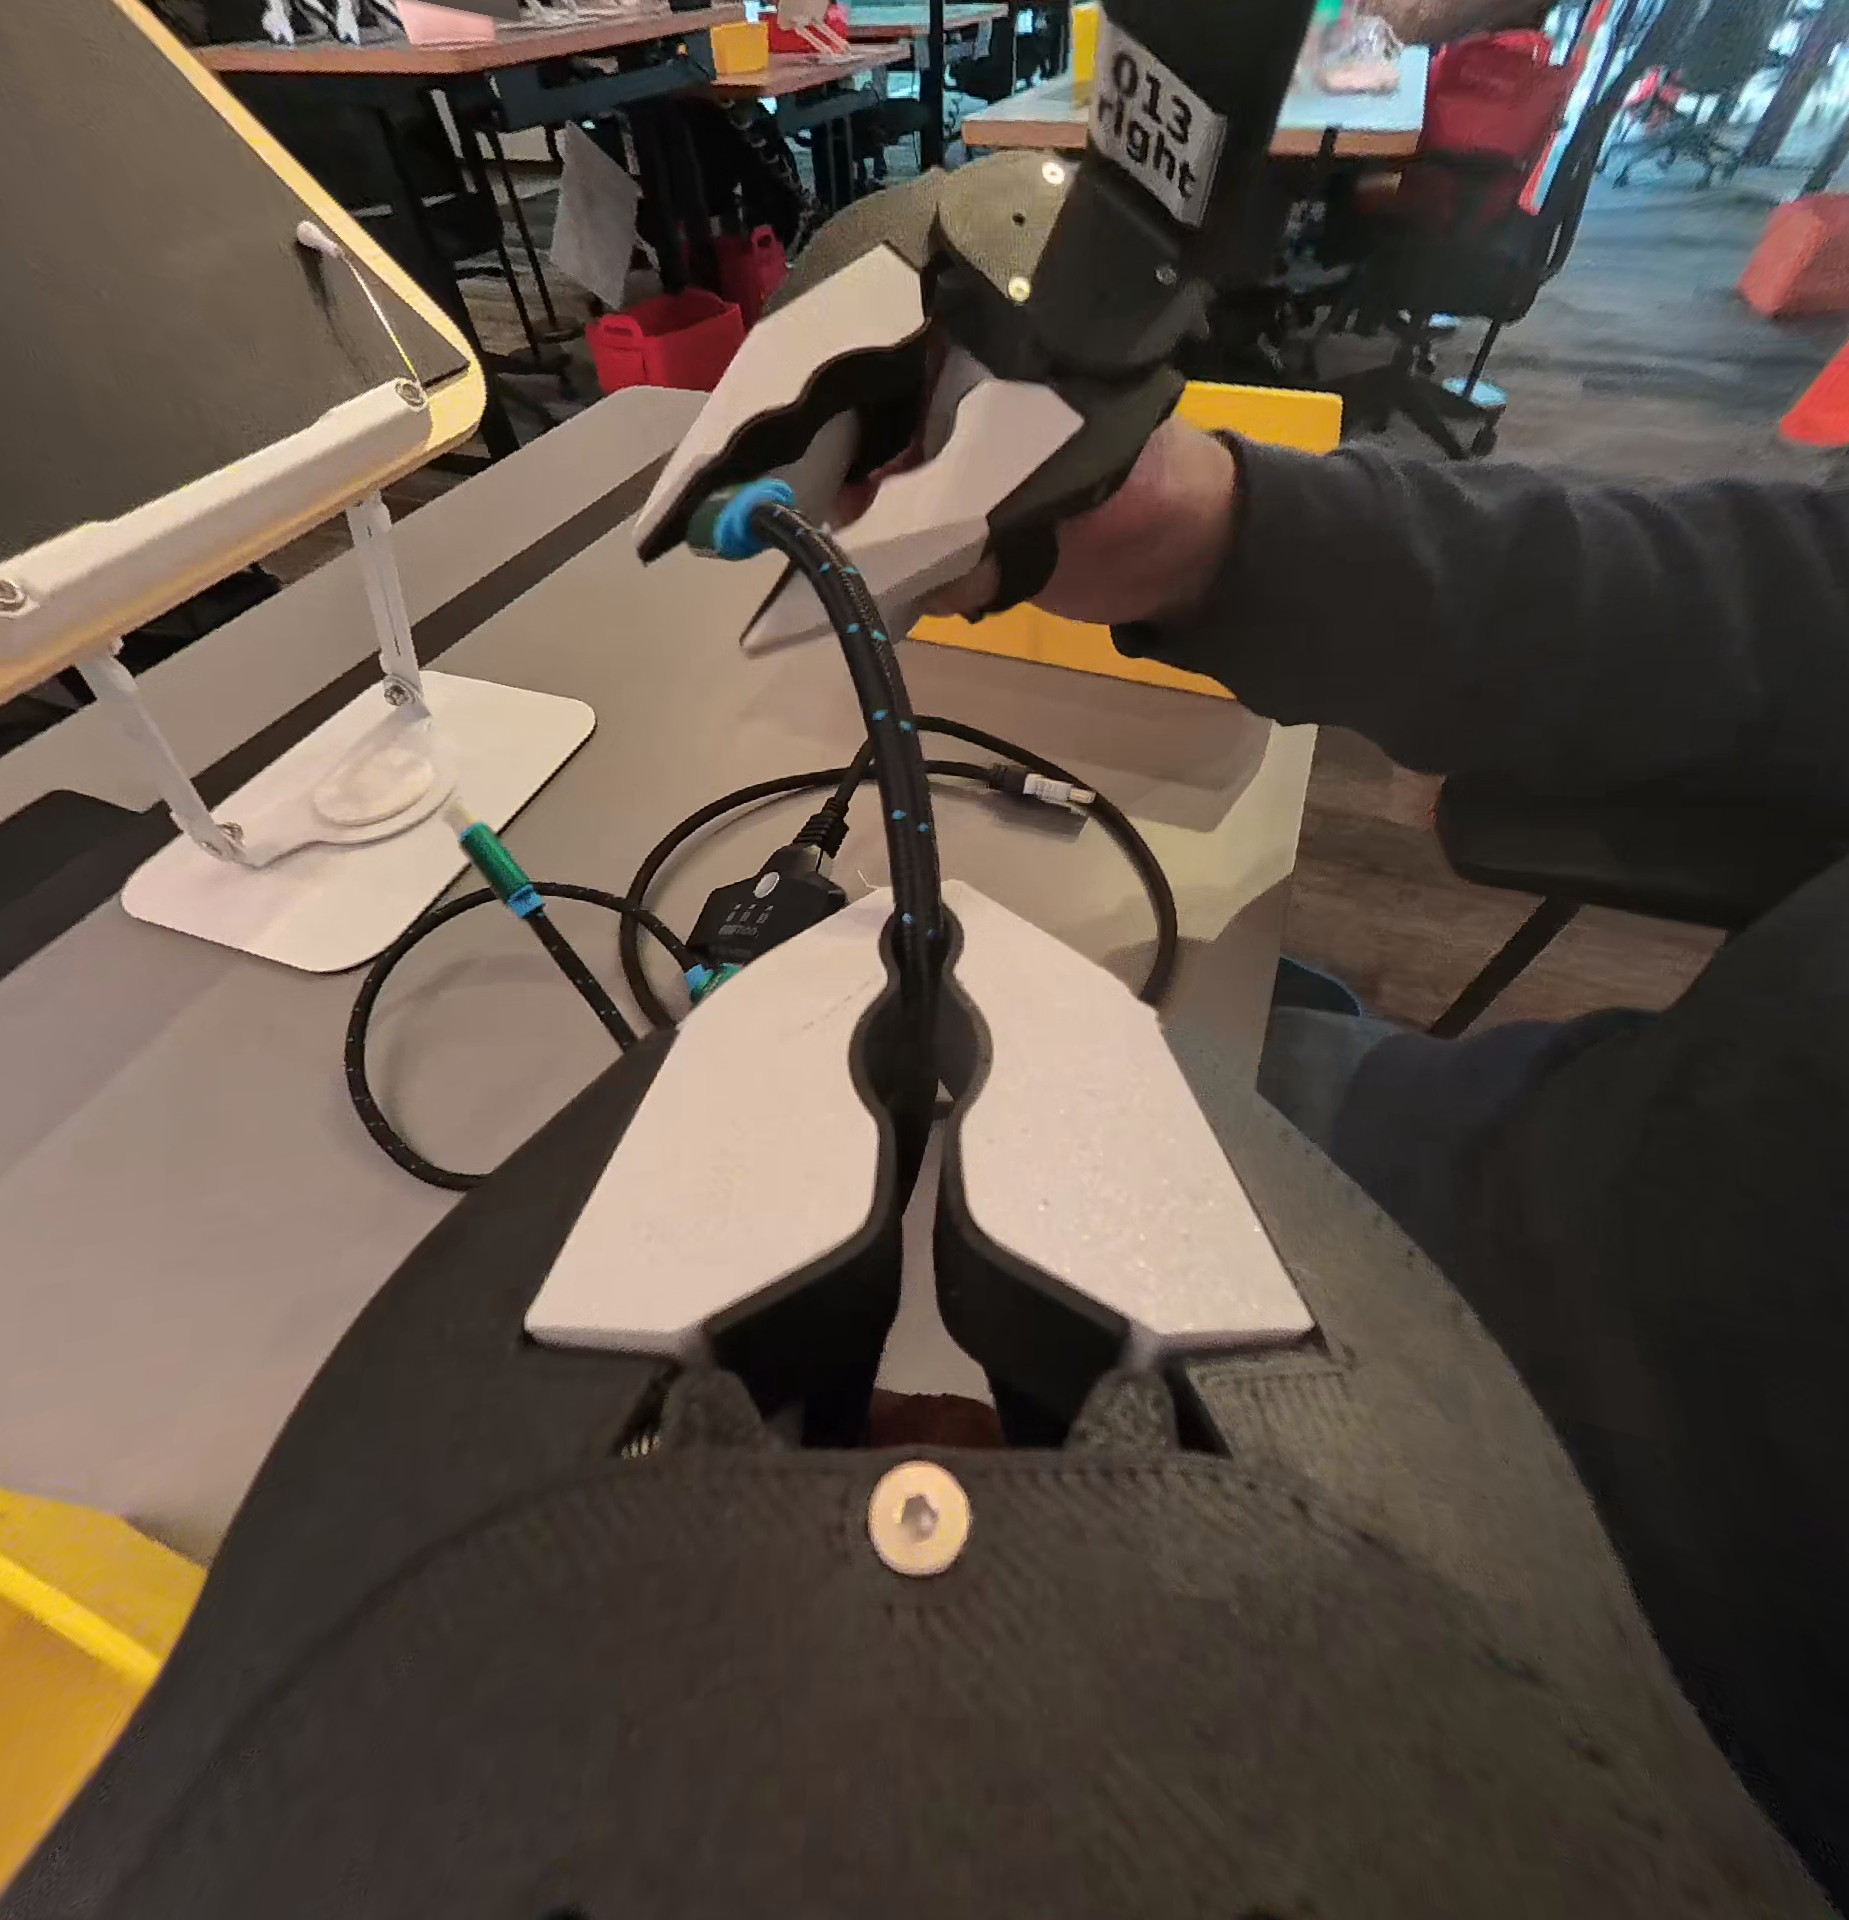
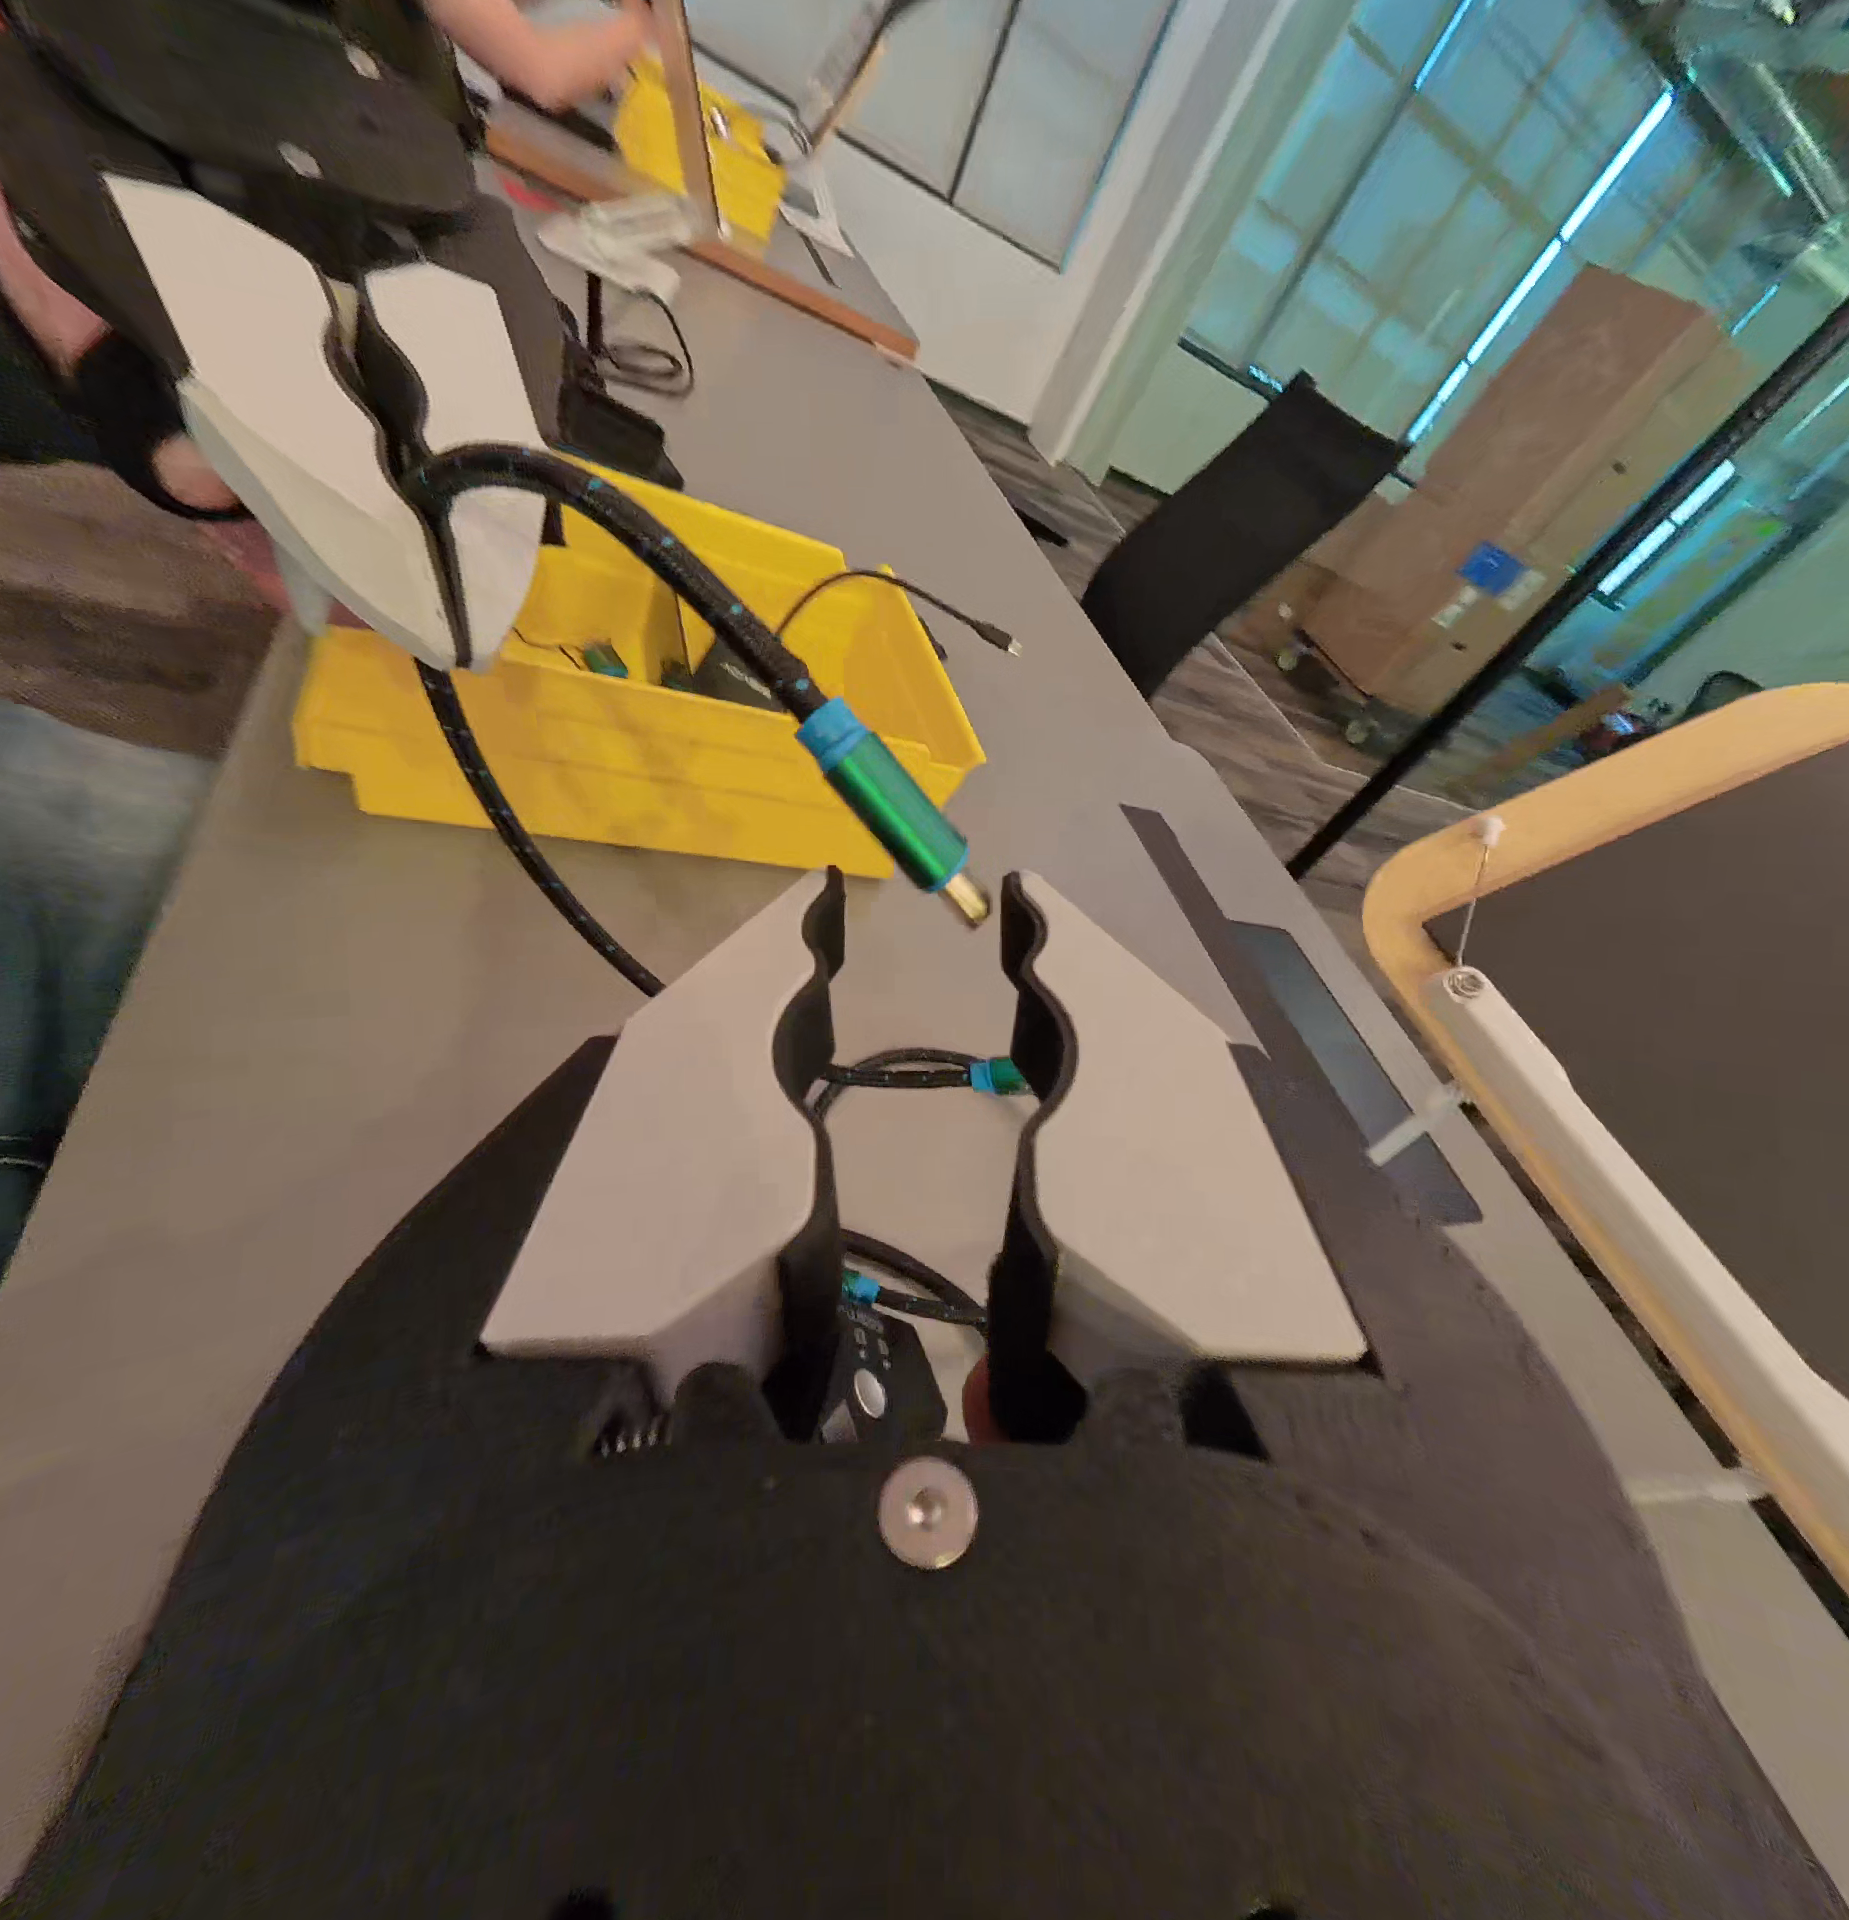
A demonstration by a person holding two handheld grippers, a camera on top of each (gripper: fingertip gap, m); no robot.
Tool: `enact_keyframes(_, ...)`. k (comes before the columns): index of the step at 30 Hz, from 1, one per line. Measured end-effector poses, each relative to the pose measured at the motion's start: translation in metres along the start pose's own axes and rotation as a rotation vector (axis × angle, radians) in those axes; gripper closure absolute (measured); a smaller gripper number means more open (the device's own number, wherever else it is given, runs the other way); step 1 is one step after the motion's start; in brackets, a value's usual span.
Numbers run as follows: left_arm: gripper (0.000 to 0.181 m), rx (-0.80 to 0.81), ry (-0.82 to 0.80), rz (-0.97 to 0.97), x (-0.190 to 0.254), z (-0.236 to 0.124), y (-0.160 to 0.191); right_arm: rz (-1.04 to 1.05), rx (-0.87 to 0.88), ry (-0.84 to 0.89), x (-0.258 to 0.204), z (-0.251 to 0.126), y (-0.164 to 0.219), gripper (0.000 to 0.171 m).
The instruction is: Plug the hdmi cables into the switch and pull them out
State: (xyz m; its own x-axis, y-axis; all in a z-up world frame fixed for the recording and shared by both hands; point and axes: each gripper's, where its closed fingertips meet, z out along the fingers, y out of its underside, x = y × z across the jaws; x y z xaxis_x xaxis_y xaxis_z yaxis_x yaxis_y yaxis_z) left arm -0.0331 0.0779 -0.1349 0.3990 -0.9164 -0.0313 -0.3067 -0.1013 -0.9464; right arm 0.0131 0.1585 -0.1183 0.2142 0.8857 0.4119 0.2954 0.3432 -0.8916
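Note:
My left gripper (image 1: 920, 914) is shut on a black braided HDMI cable (image 1: 899, 769) and holds it up above the grey table. The cable's green plug (image 2: 894, 821) sits with its gold tip between the fingertips of my right gripper (image 2: 922, 888), which is open and not clamped on it. The black switch (image 1: 759, 914) lies on the table below, with one green-and-blue plug (image 1: 712, 982) at its near end. A second green plug (image 1: 494, 862) lies loose to its left. The switch also shows between the right gripper's fingers (image 2: 878, 1371).
A white stand (image 1: 359, 821) carries a dark, wood-rimmed board (image 1: 172, 260) at the left. A yellow bin (image 2: 629, 748) sits on the table beyond the cable. A thin black cable (image 1: 1045, 795) loops around the switch. A dark sleeve (image 1: 1471, 603) crosses from the right. Tip to tip, the grippers are about 10 cm apart. From either gripper's tips it is about 20 cm to the black switch (image 1: 759, 914). My right wrist view (image 2: 847, 1357) looks at it from another angle.

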Motion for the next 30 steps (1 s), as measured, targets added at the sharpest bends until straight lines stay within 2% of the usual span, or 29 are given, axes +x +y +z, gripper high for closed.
enact_keyframes(2,0.181,-0.037,-0.027,0.054,-0.003,0.0,0.005,-0.013,0.025,-0.009,-0.002,-0.004,-0.004,0.152)
enact_keyframes(10,0.181,-0.087,-0.125,0.214,-0.011,-0.004,0.008,-0.125,0.0,0.032,-0.004,-0.009,-0.015,0.155)
enact_keyframes(18,0.181,-0.104,-0.273,0.198,-0.041,-0.011,0.01,-0.194,-0.092,0.004,-0.014,-0.012,-0.018,0.162)
enact_keyframes(21,0.181,-0.136,-0.383,0.221,-0.057,-0.013,0.015,-0.122,-0.103,-0.031,-0.017,-0.01,-0.019,0.162)
enact_keyframes(30,0.154,-0.11,-0.578,0.328,-0.069,-0.015,-0.001,0.278,-0.105,-0.15,-0.023,0.008,-0.002,0.163)
